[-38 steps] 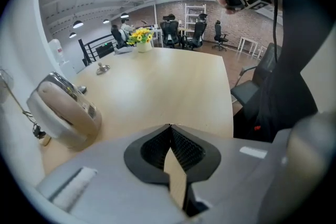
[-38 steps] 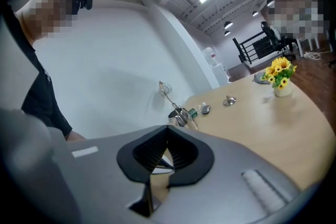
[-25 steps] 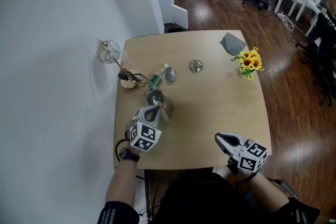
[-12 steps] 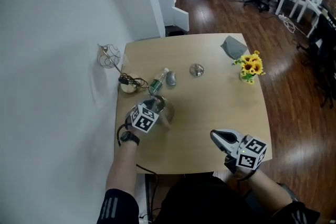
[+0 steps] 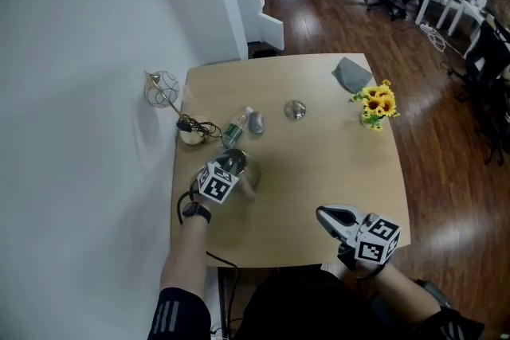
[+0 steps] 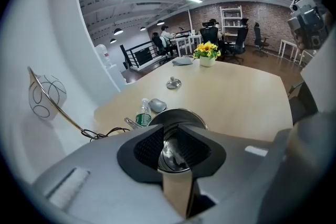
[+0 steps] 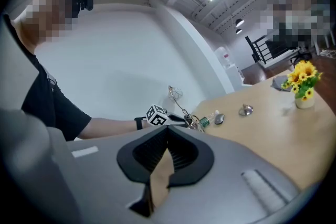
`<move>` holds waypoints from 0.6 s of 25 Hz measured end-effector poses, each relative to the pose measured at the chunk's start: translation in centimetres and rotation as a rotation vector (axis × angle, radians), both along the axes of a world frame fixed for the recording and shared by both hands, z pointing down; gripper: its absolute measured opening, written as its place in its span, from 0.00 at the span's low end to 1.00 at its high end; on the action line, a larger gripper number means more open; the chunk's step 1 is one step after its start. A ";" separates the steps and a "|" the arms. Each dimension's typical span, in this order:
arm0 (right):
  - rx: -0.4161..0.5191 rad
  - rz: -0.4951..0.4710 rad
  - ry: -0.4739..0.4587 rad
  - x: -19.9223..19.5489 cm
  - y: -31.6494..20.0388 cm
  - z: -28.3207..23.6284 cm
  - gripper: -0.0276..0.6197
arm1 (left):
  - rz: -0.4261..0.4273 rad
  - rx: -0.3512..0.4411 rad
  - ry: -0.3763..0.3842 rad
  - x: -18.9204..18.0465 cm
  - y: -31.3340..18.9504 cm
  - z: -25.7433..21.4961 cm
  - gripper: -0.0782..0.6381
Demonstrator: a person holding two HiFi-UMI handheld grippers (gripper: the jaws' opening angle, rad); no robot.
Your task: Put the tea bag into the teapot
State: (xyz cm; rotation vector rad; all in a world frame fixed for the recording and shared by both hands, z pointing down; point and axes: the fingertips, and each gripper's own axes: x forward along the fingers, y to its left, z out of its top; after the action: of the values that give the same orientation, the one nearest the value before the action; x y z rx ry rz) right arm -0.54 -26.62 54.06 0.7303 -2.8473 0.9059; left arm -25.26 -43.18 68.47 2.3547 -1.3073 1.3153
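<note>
The steel teapot (image 5: pixel 238 161) stands open on the table's left side. My left gripper (image 5: pixel 229 170) hangs right over its mouth. In the left gripper view its jaws (image 6: pixel 169 131) are opening with a narrow gap, and the pads press on nothing. Through that gap I look into the teapot (image 6: pixel 182 113), where a small pale shape lies; I cannot tell whether it is the tea bag. The teapot's lid (image 5: pixel 296 109) lies apart, further back. My right gripper (image 5: pixel 326 214) rests shut near the front edge, away from the pot, with nothing seen in it.
Behind the teapot lie a green-labelled bottle (image 5: pixel 233 130) and a grey mouse (image 5: pixel 256 122). A wire lamp (image 5: pixel 162 87) and its cable sit at the left edge. A grey cloth (image 5: pixel 351 73) and a sunflower vase (image 5: pixel 375 104) are at the back right of the table (image 5: pixel 319 163).
My left gripper has moved away from me, from short of the teapot to over its mouth. The right gripper has drifted slightly left.
</note>
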 end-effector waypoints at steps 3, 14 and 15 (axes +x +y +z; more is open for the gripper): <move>-0.001 0.004 -0.004 0.0 -0.2 -0.1 0.05 | -0.008 0.013 0.001 -0.1 0.0 -0.4 0.22; 0.028 0.000 -0.014 -0.2 -0.2 -1.3 0.05 | -0.005 0.167 0.085 1.0 0.5 -7.2 0.37; 0.032 0.002 -0.015 -0.1 -0.1 -1.4 0.05 | 0.004 0.191 0.089 1.3 0.8 -8.2 0.37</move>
State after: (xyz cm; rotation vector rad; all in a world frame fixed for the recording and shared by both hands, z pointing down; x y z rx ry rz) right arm -0.63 -26.75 52.63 0.7329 -2.8816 0.8712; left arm -23.95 -42.38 60.26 2.5088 -1.4604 1.1177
